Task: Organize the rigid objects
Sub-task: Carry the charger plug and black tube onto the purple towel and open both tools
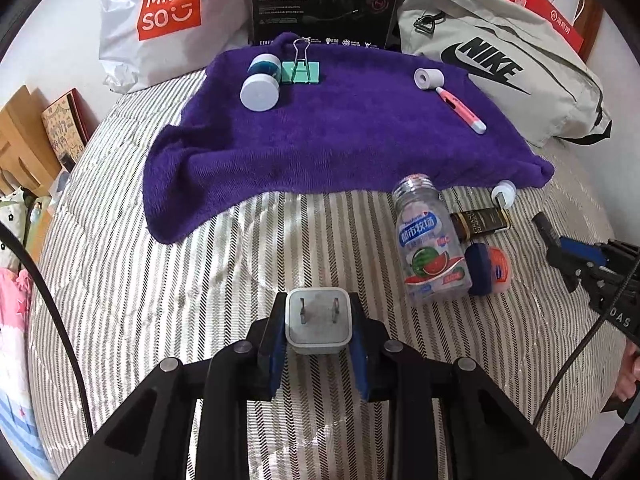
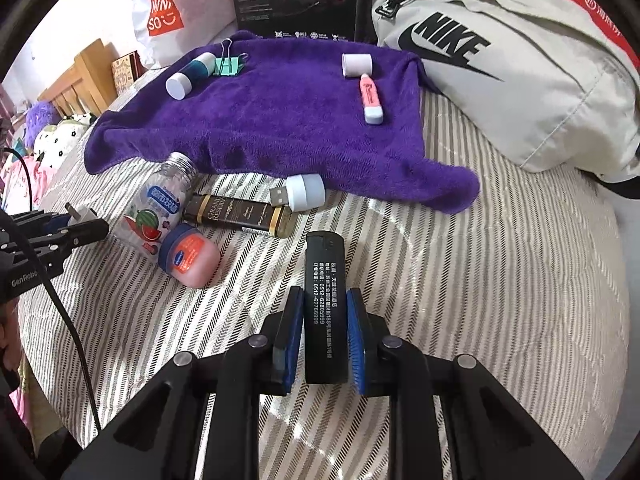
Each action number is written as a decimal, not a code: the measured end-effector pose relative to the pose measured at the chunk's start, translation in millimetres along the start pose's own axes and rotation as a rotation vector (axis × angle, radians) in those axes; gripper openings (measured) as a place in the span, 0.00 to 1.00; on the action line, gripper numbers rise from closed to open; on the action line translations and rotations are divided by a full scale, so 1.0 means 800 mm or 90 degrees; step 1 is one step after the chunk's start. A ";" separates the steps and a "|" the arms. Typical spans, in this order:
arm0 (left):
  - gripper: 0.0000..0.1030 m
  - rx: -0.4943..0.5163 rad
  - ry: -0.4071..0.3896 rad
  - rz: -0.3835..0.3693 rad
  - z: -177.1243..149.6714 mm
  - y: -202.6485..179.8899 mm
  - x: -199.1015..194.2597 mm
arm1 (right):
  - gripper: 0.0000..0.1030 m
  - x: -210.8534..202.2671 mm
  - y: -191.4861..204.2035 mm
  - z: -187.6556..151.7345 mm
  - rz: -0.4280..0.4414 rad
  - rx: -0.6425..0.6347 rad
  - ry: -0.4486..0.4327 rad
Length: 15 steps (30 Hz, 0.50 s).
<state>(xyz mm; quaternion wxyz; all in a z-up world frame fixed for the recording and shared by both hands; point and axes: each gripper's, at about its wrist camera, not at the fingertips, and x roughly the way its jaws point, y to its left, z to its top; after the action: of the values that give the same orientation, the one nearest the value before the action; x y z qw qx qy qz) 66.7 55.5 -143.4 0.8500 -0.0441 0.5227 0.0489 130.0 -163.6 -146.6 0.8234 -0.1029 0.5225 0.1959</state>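
My left gripper (image 1: 318,312) is shut on a white two-pin plug adapter (image 1: 318,328) and holds it just above the striped bedcover (image 1: 160,280); the same adapter (image 2: 82,214) shows at the left edge of the right wrist view. My right gripper (image 2: 325,296) is shut on a black lighter-like block (image 2: 324,280) printed with white text. A purple towel (image 1: 340,132) lies further back. On it are a white and teal bottle (image 1: 262,84), a teal binder clip (image 1: 302,72), a white roll (image 1: 429,79) and a pink highlighter (image 1: 460,110).
Loose on the bedcover near the towel's front edge are a clear watermelon-label bottle (image 2: 156,212), a red-label balm jar (image 2: 190,256), a dark Grand Reserve bar (image 2: 240,216) and a white USB light (image 2: 304,192). Bags and a black box (image 1: 324,0) line the back.
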 end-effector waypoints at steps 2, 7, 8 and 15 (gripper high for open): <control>0.26 0.000 -0.004 -0.001 0.002 0.001 -0.004 | 0.21 -0.008 -0.001 0.002 -0.003 0.003 -0.009; 0.26 -0.005 -0.015 -0.001 0.012 0.006 -0.014 | 0.21 -0.024 0.000 0.008 -0.007 -0.004 -0.021; 0.26 -0.006 -0.017 -0.003 0.014 0.007 -0.016 | 0.21 -0.027 0.000 0.010 -0.007 -0.003 -0.023; 0.26 -0.015 -0.039 -0.016 0.035 0.017 -0.028 | 0.21 -0.044 -0.003 0.027 0.020 0.005 -0.043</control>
<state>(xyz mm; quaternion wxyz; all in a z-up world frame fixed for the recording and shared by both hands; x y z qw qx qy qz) 79.1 71.9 -111.0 0.8657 -0.0589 0.4950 0.0458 135.8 -165.1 -105.7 0.8379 -0.0847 0.4965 0.2102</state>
